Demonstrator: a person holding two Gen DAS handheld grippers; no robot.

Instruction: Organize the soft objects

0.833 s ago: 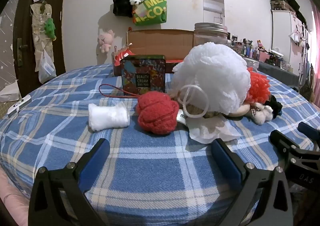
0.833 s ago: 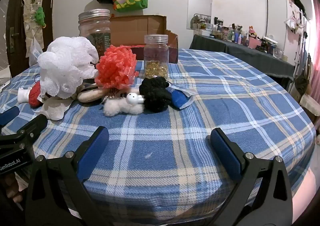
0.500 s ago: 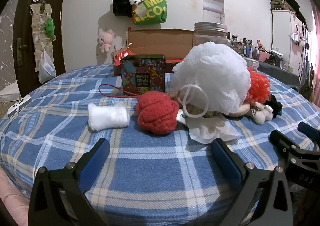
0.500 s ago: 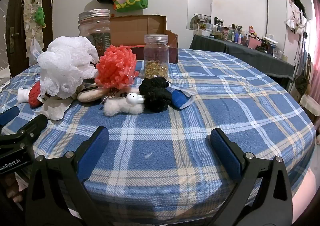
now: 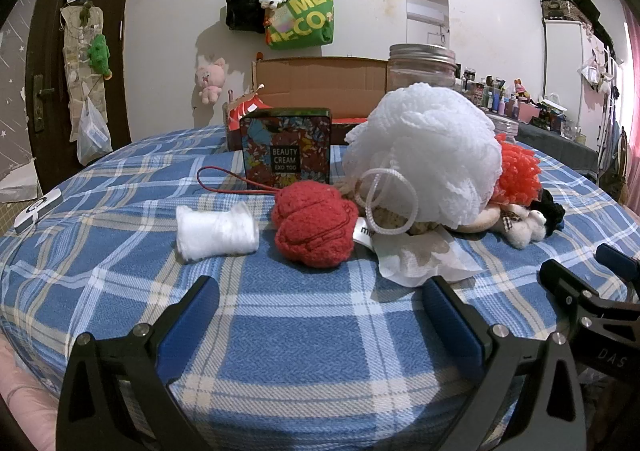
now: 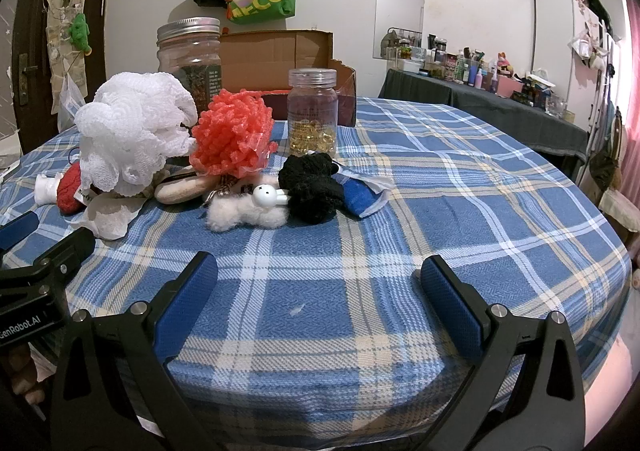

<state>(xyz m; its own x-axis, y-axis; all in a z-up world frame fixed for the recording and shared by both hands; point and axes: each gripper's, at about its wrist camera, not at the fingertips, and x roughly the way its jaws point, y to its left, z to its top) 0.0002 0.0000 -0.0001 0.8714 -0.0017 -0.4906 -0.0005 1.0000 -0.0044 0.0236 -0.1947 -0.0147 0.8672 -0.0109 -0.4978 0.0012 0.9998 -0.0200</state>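
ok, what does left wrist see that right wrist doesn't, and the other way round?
Left wrist only: the Beauty Cream tin and the red cord loop beside it. Right wrist only: the small jar of yellow capsules and the blue cloth behind the black knit piece. Both: white bath pouf, orange pouf, red knit ball, white roll, cardboard box, plaid tablecloth. Both grippers open, empty.
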